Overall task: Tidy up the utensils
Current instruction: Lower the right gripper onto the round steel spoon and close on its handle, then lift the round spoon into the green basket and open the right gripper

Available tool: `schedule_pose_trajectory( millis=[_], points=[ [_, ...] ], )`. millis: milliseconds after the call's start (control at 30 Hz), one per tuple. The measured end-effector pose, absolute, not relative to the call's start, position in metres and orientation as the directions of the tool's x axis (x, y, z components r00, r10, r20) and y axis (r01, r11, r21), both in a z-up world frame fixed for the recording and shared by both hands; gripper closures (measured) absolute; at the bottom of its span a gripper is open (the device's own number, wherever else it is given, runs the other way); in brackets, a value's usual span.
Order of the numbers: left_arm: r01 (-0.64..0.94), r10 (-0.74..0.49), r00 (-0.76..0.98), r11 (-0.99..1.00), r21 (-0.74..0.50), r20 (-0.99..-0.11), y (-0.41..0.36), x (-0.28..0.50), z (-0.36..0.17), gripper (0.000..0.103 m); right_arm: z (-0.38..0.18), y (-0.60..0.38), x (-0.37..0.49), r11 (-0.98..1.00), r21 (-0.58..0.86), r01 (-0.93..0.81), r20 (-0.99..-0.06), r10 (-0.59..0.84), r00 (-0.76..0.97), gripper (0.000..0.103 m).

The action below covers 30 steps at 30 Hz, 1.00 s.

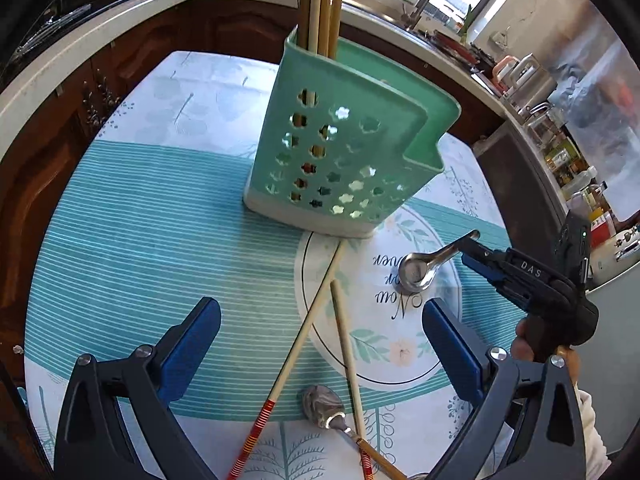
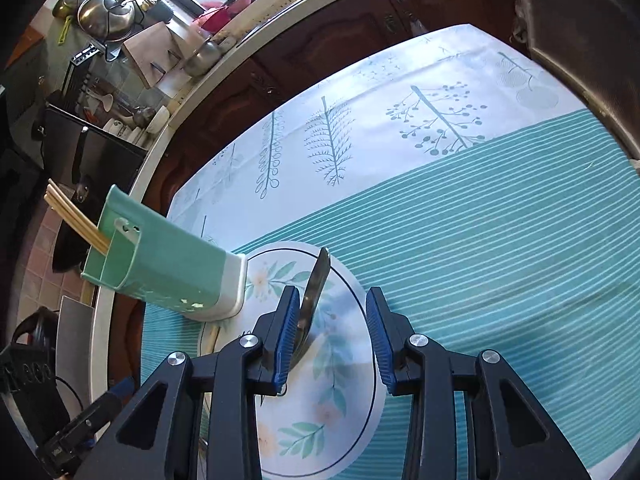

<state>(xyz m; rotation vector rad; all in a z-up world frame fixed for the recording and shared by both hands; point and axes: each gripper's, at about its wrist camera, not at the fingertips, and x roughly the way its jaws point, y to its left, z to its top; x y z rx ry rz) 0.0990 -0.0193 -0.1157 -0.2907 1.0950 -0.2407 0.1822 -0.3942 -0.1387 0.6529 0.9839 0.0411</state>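
A green perforated utensil holder [image 1: 344, 140] stands on the table with several chopsticks [image 1: 324, 4] in it; it also shows in the right wrist view [image 2: 160, 268]. My left gripper [image 1: 320, 344] is open above two loose chopsticks [image 1: 304, 340] and a metal spoon [image 1: 324, 404]. My right gripper [image 2: 332, 332] is open around the handle of a steel soup spoon [image 2: 314, 292], which touches the left pad only. In the left wrist view that spoon [image 1: 420, 268] rests bowl-down on the cloth with the right gripper [image 1: 476, 258] at its handle.
A teal striped tablecloth [image 1: 140, 240] with a round floral print [image 2: 320, 420] covers the table. Kitchen counters with pots, bottles and a sink surround it. A dark cabinet [image 1: 516, 184] stands close on the right.
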Motion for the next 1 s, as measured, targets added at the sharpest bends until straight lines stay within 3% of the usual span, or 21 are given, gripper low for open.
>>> schedule_pose_trajectory(
  millis=[67, 333, 667, 1000],
  points=[
    [0.058, -0.327, 0.426, 0.941, -0.335, -0.844, -0.023, 0.1, -0.118, 0.005, -0.144, -0.392, 0.189, 0.806, 0.533, 0.258, -0.759, 0.321, 0.567, 0.069],
    [0.097, -0.339, 0.408, 0.939, -0.329, -0.848, -0.038, 0.099, -0.117, 0.005, -0.164, -0.386, 0.204, 0.793, 0.564, 0.232, -0.737, 0.356, 0.574, 0.096],
    [0.09, -0.309, 0.464, 0.949, -0.303, -0.83, -0.031, 0.093, -0.105, 0.005, -0.094, -0.354, 0.192, 0.896, 0.428, 0.12, -0.685, 0.235, 0.69, 0.1],
    [0.028, -0.179, 0.567, 0.98, -0.198, -0.804, -0.007, 0.094, -0.061, 0.004, 0.029, -0.279, 0.168, 0.985, 0.171, -0.031, -0.52, 0.117, 0.846, 0.1]
  ],
)
